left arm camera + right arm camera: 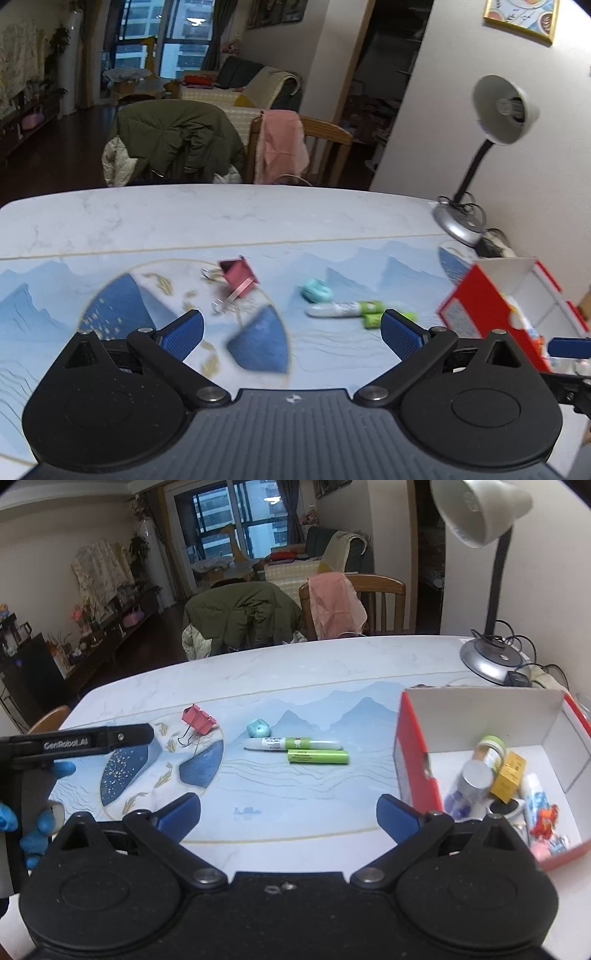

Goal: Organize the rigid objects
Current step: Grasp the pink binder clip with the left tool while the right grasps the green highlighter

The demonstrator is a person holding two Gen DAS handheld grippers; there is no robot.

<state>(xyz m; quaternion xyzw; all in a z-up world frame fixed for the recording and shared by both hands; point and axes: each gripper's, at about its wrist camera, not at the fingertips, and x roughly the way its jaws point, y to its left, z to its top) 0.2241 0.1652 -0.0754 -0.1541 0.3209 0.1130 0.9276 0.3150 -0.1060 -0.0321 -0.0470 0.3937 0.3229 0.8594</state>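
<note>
Box (417, 738) holds bottles (480, 771).

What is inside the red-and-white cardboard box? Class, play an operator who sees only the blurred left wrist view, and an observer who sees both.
Observer: The red-and-white cardboard box holds a silver-capped bottle, a green-lidded jar, a small yellow carton and a printed white tube.
Operator: How many green sticks lie outside it? Part is hidden from me.
Observer: Two: a white-and-green marker pen, and a shorter all-green cylinder nearer the camera, parallel to it.
Operator: What holds my left gripper?
Observer: A hand in a blue glove.
</note>
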